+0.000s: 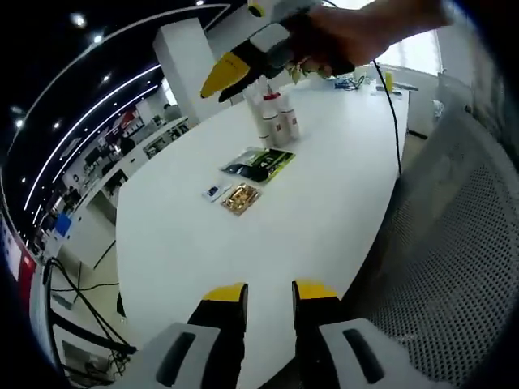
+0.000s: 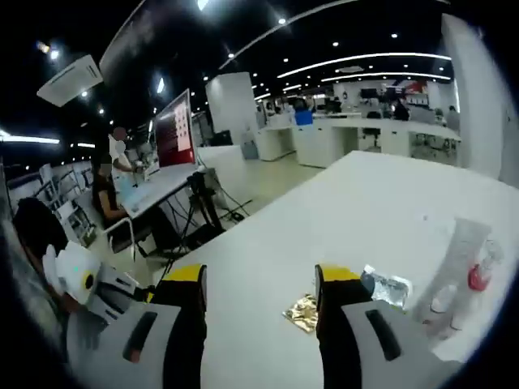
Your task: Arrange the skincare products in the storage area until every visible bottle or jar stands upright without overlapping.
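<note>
Bottles (image 2: 458, 275) blurred, cut at edge; gold sachet (image 2: 302, 312) half behind right gripper (image 2: 259, 296)

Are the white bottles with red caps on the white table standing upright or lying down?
Upright. In the left gripper view the white bottles with red caps stand in a close group on the white table, caps pointing up, none lying flat.

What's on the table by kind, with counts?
Upright white bottles: 3, though the cluster is small and may hide more
Green-black sachet: 1
Gold sachet: 1
Small blue-white packet: 1
Total: 6, all on the white table
</note>
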`<move>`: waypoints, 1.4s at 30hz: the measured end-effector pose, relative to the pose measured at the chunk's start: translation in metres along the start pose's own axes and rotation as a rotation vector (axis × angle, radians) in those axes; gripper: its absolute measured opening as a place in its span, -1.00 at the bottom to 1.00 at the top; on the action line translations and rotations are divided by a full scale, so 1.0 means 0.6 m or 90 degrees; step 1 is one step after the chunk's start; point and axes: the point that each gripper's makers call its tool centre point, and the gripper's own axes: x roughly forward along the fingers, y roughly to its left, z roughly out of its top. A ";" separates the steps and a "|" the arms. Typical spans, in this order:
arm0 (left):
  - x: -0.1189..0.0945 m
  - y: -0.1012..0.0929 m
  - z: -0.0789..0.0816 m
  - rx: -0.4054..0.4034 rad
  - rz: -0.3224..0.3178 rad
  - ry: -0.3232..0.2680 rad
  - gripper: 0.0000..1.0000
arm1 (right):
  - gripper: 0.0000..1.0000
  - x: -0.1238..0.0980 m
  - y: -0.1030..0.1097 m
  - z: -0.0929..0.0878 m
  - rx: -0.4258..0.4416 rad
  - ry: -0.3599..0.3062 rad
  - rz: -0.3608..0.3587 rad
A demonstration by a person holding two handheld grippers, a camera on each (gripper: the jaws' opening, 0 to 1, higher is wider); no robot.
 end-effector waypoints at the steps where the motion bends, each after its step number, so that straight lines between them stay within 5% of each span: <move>1: 0.002 0.001 0.001 0.000 0.001 -0.001 -0.56 | 0.11 -0.008 0.002 -0.001 -0.001 -0.002 0.000; 5: -0.002 -0.001 0.014 -0.010 -0.006 -0.025 -0.56 | 0.12 -0.072 0.027 -0.016 0.004 -0.021 -0.001; 9: -0.020 -0.010 0.059 -0.045 -0.037 -0.109 -0.68 | 0.09 -0.112 0.046 -0.035 0.081 -0.059 -0.020; 16: -0.044 0.003 0.087 -0.124 -0.040 -0.141 -0.65 | 0.27 -0.144 0.070 -0.066 0.077 -0.086 -0.058; 19: -0.056 -0.001 0.110 -0.178 -0.079 -0.188 -0.47 | 0.34 -0.149 0.081 -0.073 0.047 -0.094 -0.067; 22: -0.062 0.002 0.106 -0.191 -0.085 -0.179 -0.25 | 0.40 -0.149 0.090 -0.083 0.028 -0.094 -0.070; 27: -0.072 0.000 0.106 -0.197 -0.096 -0.185 -0.19 | 0.49 -0.144 0.094 -0.056 -0.024 -0.135 -0.074; 29: -0.077 0.005 0.120 -0.240 -0.093 -0.219 -0.07 | 0.53 -0.140 0.086 -0.046 -0.024 -0.146 -0.085; 34: -0.095 0.036 0.146 -0.346 -0.067 -0.296 0.58 | 0.69 -0.130 0.078 -0.022 -0.040 -0.192 -0.106; 37: -0.104 0.053 0.149 -0.334 -0.038 -0.320 0.76 | 0.76 -0.120 0.075 -0.031 -0.055 -0.189 -0.113; 40: -0.128 0.077 0.167 -0.285 0.009 -0.400 0.87 | 0.83 -0.113 0.069 -0.042 -0.061 -0.173 -0.119; 42: -0.133 0.081 0.167 -0.286 0.014 -0.407 0.97 | 0.84 -0.109 0.065 -0.049 -0.064 -0.161 -0.122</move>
